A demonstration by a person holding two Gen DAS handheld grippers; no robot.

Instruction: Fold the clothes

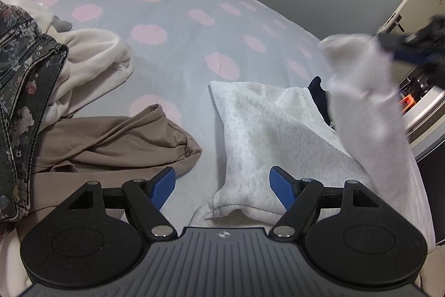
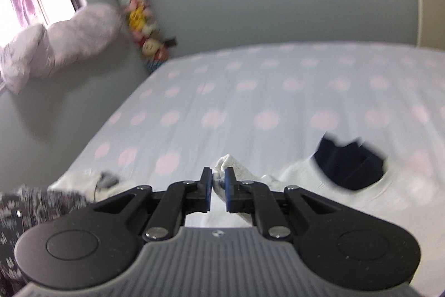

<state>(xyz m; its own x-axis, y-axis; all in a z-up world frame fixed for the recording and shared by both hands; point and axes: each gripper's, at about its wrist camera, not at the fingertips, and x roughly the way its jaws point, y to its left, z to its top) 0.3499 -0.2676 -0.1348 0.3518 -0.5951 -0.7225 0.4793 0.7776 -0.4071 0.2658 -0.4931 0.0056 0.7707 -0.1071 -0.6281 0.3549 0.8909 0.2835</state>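
Sweatshirt (image 1: 267,130), pale grey, is lying at centre of the left wrist view on the spotted bed (image 1: 172,18), navy lining showing at its neck. Right claw (image 2: 218,183) is pinching a sleeve end between nearly closed fingers and lifting it at the right edge of that view (blurred, likely carrying it across for a fold). Left claw (image 1: 222,185) is hovering wide apart and holding nothing, low centre, probably waiting to pin the hem. Tan garment (image 1: 116,141) and floral trousers (image 1: 22,91) are lying piled at left, likely awaiting folding.
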